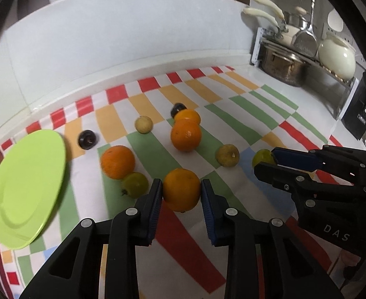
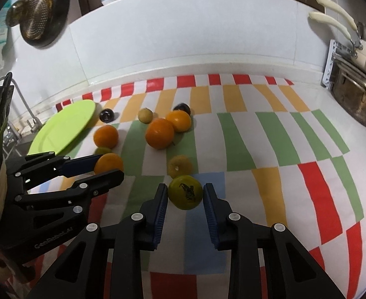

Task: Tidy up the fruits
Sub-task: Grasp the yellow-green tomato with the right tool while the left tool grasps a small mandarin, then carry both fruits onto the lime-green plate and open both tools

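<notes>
Left gripper point(image 1: 181, 190) — jaws clenched on an orange point(image 1: 181, 189), held near the front of the table point(image 1: 232, 84). Right gripper point(image 2: 185, 195) — jaws clenched on a green fruit point(image 2: 185, 192), over a pale blue patch of the checked cloth point(image 2: 270, 134). Three more oranges, small yellowish fruits and two dark fruits lay scattered on the cloth; a green plate point(image 1: 26, 186) sat at its left edge.
</notes>
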`<state>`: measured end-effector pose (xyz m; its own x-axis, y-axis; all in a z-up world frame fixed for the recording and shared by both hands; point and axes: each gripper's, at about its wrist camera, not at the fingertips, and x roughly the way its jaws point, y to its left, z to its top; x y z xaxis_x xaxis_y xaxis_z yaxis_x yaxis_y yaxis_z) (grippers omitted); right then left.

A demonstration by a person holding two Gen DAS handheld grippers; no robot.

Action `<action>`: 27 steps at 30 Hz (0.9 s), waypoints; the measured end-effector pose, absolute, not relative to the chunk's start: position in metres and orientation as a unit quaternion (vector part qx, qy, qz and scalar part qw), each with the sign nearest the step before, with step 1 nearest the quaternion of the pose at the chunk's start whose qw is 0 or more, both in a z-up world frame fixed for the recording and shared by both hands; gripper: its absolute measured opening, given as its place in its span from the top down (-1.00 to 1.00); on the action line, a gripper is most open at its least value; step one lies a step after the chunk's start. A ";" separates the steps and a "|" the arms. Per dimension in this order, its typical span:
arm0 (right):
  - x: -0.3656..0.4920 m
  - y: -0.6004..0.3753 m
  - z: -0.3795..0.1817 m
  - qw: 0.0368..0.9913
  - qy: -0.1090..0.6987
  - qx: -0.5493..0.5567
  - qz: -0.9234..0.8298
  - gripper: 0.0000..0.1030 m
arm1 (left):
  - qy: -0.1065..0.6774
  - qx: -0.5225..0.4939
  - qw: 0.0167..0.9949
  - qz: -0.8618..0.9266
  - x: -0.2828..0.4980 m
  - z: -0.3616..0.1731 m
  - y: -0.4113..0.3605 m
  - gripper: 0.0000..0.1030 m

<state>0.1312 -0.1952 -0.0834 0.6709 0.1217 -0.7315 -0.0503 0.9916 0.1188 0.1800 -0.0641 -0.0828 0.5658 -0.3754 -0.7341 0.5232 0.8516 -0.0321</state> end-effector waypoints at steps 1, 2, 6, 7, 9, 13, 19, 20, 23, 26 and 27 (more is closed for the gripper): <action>0.130 -0.193 -0.080 0.914 0.399 0.043 0.050 0.41 | 0.387 0.091 0.882 -0.252 0.177 -0.079 -0.061 0.40; 0.128 -0.192 -0.077 0.916 0.396 0.041 0.053 0.41 | 0.383 0.088 0.885 -0.249 0.174 -0.075 -0.058 0.40; 0.122 -0.183 -0.065 0.921 0.381 0.031 0.069 0.41 | 0.374 0.074 0.895 -0.231 0.164 -0.064 -0.046 0.40; 0.120 -0.181 -0.062 0.922 0.378 0.030 0.074 0.41 | 0.371 0.071 0.898 -0.227 0.161 -0.061 -0.042 0.40; 0.117 -0.176 -0.056 0.925 0.371 0.026 0.084 0.41 | 0.365 0.068 0.903 -0.216 0.155 -0.056 -0.035 0.40; 0.112 -0.165 -0.044 0.928 0.357 0.015 0.104 0.41 | 0.353 0.058 0.914 -0.194 0.145 -0.046 -0.021 0.40; 0.110 -0.145 -0.031 0.930 0.340 -0.001 0.139 0.41 | 0.341 0.044 0.926 -0.155 0.134 -0.036 0.000 0.40; 0.110 -0.142 -0.028 0.930 0.337 -0.004 0.146 0.41 | 0.340 0.043 0.928 -0.148 0.133 -0.035 0.003 0.40; 0.110 -0.131 -0.023 0.931 0.328 -0.013 0.162 0.41 | 0.334 0.040 0.933 -0.127 0.129 -0.031 0.015 0.40; 0.113 -0.120 -0.018 0.930 0.320 -0.020 0.179 0.41 | 0.330 0.037 0.937 -0.111 0.128 -0.029 0.026 0.40; 0.115 -0.116 -0.016 0.930 0.317 -0.022 0.185 0.41 | 0.328 0.035 0.938 -0.103 0.128 -0.028 0.031 0.40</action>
<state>0.1147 -0.1158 -0.0159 0.7297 0.3308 -0.5984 -0.3589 0.9302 0.0766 0.1283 0.0309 -0.0280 0.7637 -0.1704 -0.6226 0.2167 0.9762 -0.0013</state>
